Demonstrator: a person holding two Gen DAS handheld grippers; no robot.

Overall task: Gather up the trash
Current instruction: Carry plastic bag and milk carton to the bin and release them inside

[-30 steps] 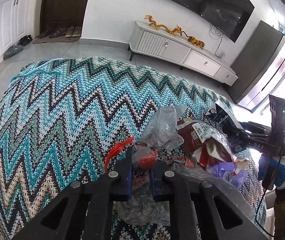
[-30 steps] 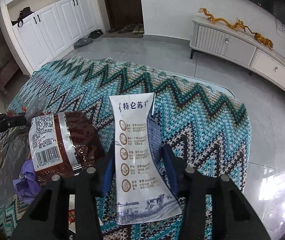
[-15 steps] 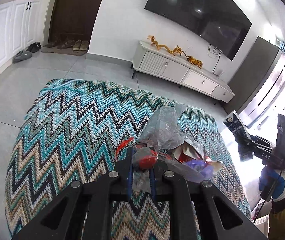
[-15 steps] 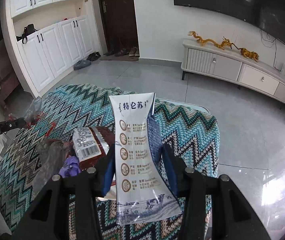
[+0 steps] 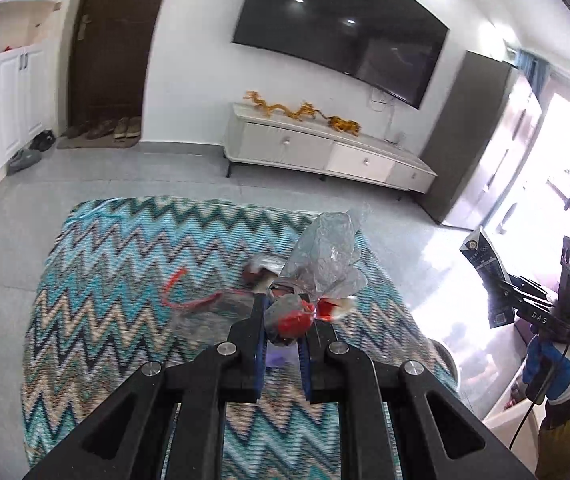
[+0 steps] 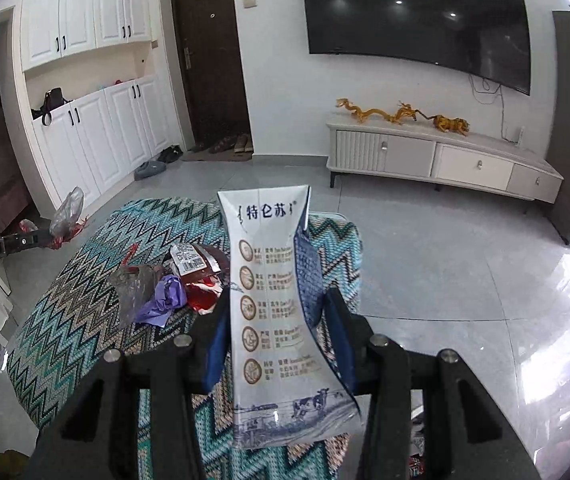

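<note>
Bright daylight, fisheye warp
Window [image 5: 565,160] glare blows out the right; zigzag blanket [image 5: 125,280] motion-blurred; corners vignetted black

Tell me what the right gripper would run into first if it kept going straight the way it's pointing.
Probably the zigzag blanket. The right gripper, shut on the flattened milk carton, aims down at it, right of the trash pile. The carton hides the line ahead, so depth is uncertain.
</note>
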